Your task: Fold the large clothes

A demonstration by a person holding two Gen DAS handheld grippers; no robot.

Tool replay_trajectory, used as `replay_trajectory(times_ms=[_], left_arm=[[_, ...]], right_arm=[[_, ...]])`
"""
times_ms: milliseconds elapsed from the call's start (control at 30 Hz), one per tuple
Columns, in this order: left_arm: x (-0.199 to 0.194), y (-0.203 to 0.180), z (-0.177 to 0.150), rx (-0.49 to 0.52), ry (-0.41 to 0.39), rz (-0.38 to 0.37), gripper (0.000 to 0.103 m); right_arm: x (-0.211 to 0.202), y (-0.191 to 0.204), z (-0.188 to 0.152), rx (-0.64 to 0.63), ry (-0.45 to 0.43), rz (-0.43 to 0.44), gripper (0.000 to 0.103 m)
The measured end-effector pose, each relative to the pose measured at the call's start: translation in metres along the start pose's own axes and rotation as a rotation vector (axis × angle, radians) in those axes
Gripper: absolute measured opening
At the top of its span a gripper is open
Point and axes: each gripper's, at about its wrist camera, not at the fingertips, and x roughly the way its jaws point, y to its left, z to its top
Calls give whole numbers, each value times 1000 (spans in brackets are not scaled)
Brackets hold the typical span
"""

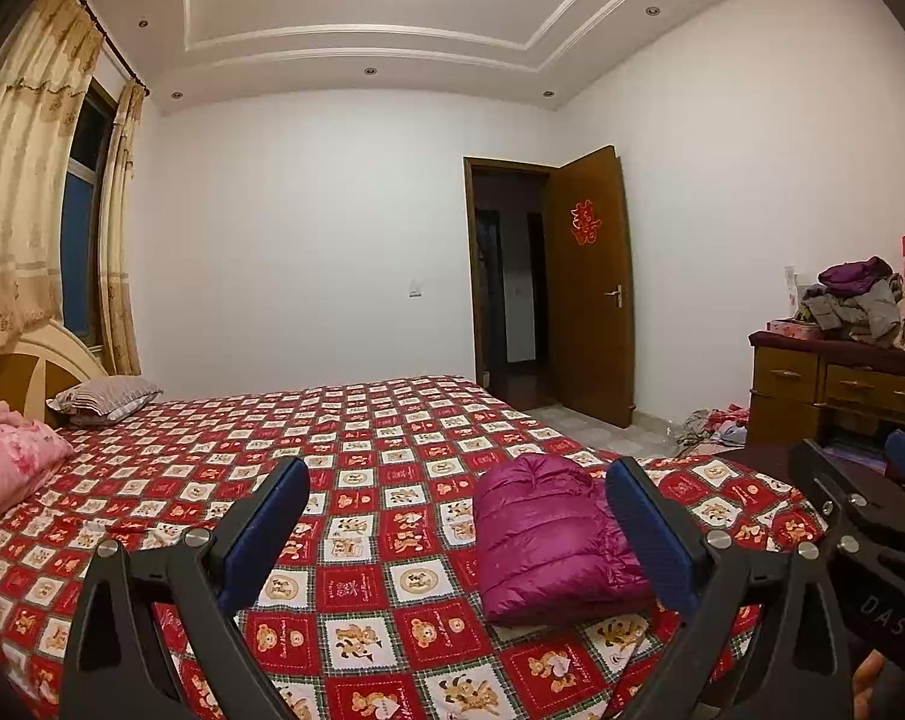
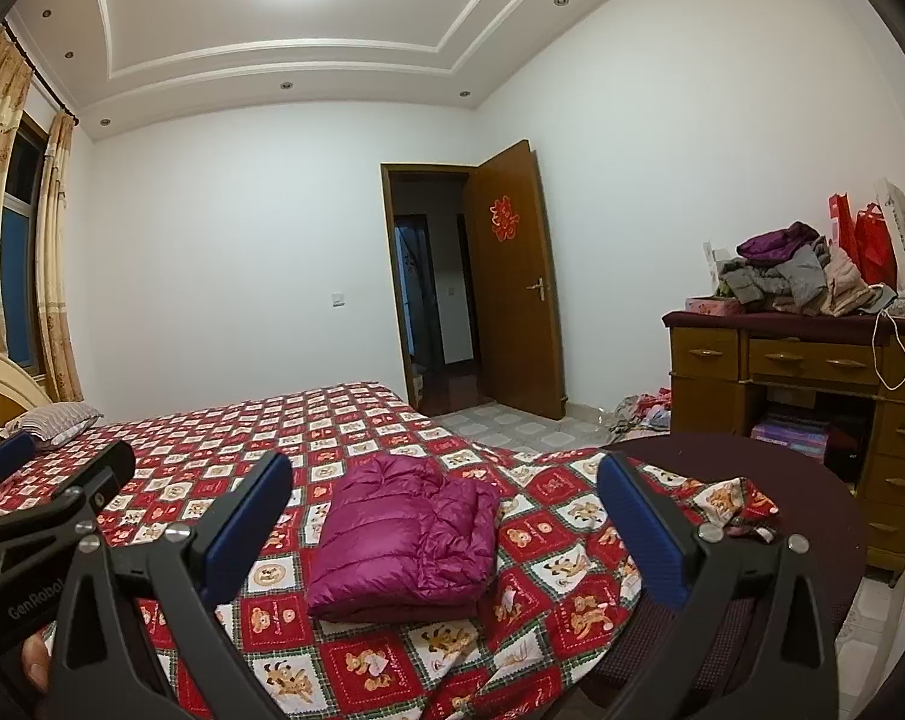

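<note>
The big bed [image 1: 392, 450] fills the low half of both views. It has a red and white cover with little bears on it. On the bed sits the purple puffy jacket [image 2: 404, 534]. It looks folded into a neat, fat block. From the right wrist view it lies at about 6 o'clock, just under the middle. From the left wrist view it lies more at 4 o'clock.

I think the fold on this jacket is done, or very close. To do this step well, pat the block flat so the puffy air goes out. Check that no sleeve sticks out at the edges. Then go for the next big thing. There is a heap of clothes [image 2: 794, 270] on the wooden desk [image 2: 812, 360] at 3 o'clock, well away from the bed.

A pink blanket [image 1: 8, 468] lies at 9 o'clock in the left view, near a striped pillow [image 1: 104, 399].

Now the small parts. The left gripper [image 1: 452, 534] is wide apart, and it holds nothing. Its right finger [image 1: 650, 534] looks like it is in front of the jacket's edge, but I cannot tell if it touches. The right gripper [image 2: 446, 534] is spread wide too, with nothing in it. The jacket shows between its two blue fingers [image 2: 248, 528], and they seem to hang above it, not on it.
</note>
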Motion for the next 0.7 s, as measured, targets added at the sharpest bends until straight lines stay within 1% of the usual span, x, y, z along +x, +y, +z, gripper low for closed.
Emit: replay_trajectory(times_ms=[167, 267, 433, 700], left_arm=[[-3, 0, 0, 6, -9, 12, 100], [-5, 1, 1, -1, -19, 1, 100], [-7, 0, 4, 7, -36, 7, 100], [3, 5, 5, -28, 27, -34, 100]], right_arm=[[-1, 0, 0, -1, 5, 2, 103], [0, 0, 0, 0, 4, 2, 103], [0, -1, 0, -1, 7, 3, 103], [-1, -2, 1, -1, 9, -1, 103]])
